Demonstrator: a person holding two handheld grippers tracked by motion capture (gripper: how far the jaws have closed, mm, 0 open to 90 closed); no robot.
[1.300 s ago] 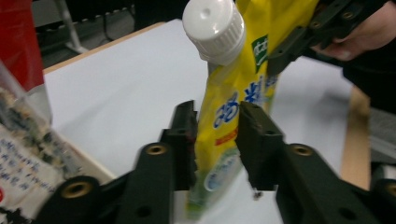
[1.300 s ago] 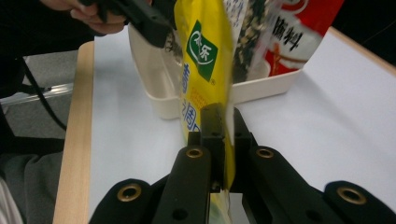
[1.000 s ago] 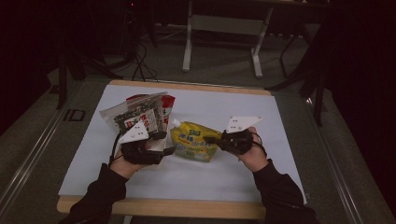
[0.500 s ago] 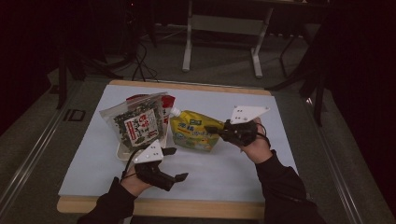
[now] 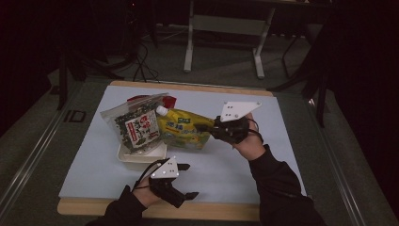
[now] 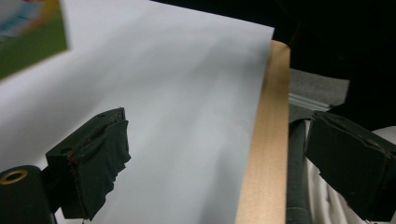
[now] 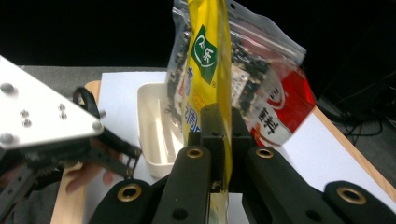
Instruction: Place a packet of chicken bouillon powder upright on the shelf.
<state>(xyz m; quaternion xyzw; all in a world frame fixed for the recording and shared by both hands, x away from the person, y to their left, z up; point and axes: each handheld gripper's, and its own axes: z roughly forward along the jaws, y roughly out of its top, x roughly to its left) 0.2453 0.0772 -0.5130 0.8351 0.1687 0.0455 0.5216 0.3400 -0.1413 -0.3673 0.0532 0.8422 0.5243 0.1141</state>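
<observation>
A yellow pouch (image 5: 181, 134) with a white cap lies mid-table, and my right gripper (image 5: 208, 128) is shut on its right edge. In the right gripper view the pouch (image 7: 205, 70) stands up edge-on between the closed jaws of that gripper (image 7: 219, 135). A clear bag of dark flakes (image 5: 137, 123) with a red and white label leans on a white tray (image 5: 141, 157). My left gripper (image 5: 190, 180) sits near the table's front edge. Its jaws have just been opening and stand wide apart with nothing between them (image 6: 219, 163).
The white mat ends at a wooden front edge (image 6: 266, 140), right under the left gripper. In the right gripper view the bag (image 7: 266, 84) and tray (image 7: 159, 130) lie behind the pouch. A metal stand (image 5: 226, 28) is on the floor beyond the table.
My left gripper has drawn back from the bag and tray to the front edge, jaws spread. The right gripper has risen slightly, still gripping the pouch.
</observation>
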